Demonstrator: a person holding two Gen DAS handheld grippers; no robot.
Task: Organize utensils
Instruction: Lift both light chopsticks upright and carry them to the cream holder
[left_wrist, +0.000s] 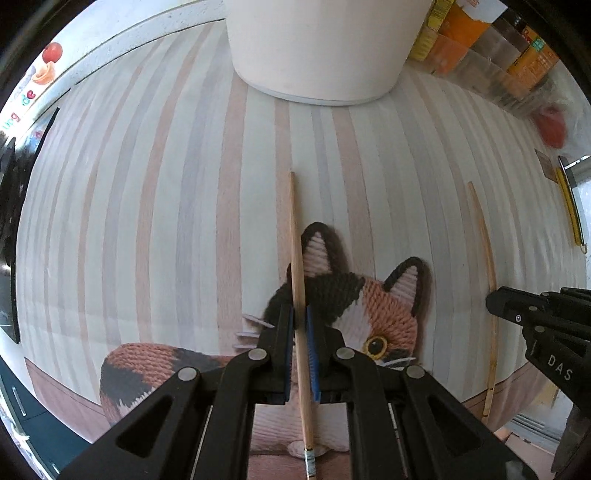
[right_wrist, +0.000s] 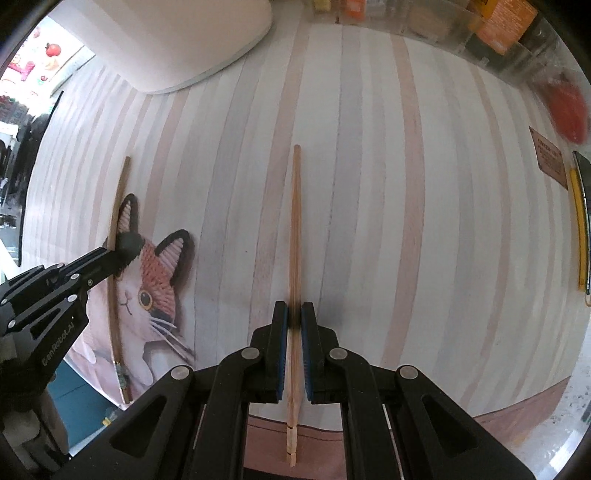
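My left tongs (left_wrist: 300, 317) are pinching a wooden chopstick (left_wrist: 297, 266) between their blue pads, over the cat picture (left_wrist: 369, 314) printed on the striped mat (left_wrist: 166, 221). The chopstick's near end, with a pale wrapped band, runs down behind the tongs' linkage and is cut off at the bottom of the left view, so I cannot see its tip; its far end points toward the white container (left_wrist: 314, 48), well apart from it. The container's top is cropped away.

Further right, my right tongs (right_wrist: 294, 314) are pressed together on a second chopstick (right_wrist: 296, 229), which lies along the stripes with bare mat on both sides. Its squared near end shows below the pads, over the mat's brown border (right_wrist: 266, 446).

At the far right, packets and jars (left_wrist: 491, 48) along the bench's back are blurred, and a red object (right_wrist: 569, 110) is too smeared to name. A yellow strip (right_wrist: 578, 229) marks the right edge.
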